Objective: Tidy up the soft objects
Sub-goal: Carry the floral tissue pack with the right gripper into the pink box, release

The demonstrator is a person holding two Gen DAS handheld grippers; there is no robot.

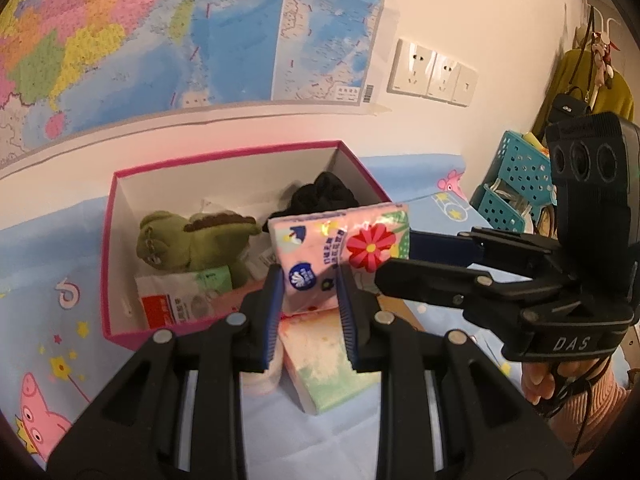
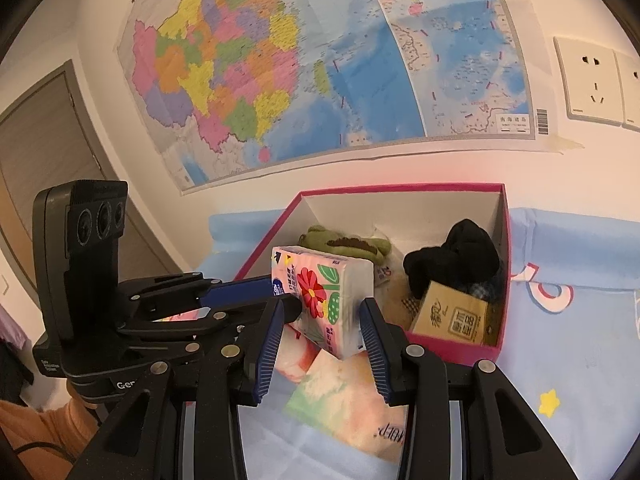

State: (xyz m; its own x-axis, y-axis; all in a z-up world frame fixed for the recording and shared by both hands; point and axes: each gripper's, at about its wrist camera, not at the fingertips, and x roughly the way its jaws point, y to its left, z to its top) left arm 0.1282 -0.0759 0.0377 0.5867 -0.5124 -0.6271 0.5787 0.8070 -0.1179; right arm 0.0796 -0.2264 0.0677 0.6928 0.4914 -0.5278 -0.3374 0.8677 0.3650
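My left gripper (image 1: pixel 308 280) is shut on a pink flowered tissue pack (image 1: pixel 340 244) and holds it above the near edge of a pink open box (image 1: pixel 105 264). The pack also shows in the right wrist view (image 2: pixel 324 300), with the left gripper's blue fingers clamping it from the left. My right gripper (image 2: pixel 324 320) is open, its fingers on either side of the pack without pressing it. In the box lie a green plush toy (image 1: pixel 192 240), a black cloth bundle (image 1: pixel 320 196) and tissue packets (image 1: pixel 180 300). A pastel tissue pack (image 1: pixel 328 364) lies on the bed below.
The blue cartoon bedsheet (image 1: pixel 48 320) covers the surface. A wall map (image 1: pixel 160 40) and sockets (image 1: pixel 432 72) are behind. Teal baskets (image 1: pixel 512 184) stand at the right. A brown packet (image 2: pixel 452 312) lies in the box's right corner.
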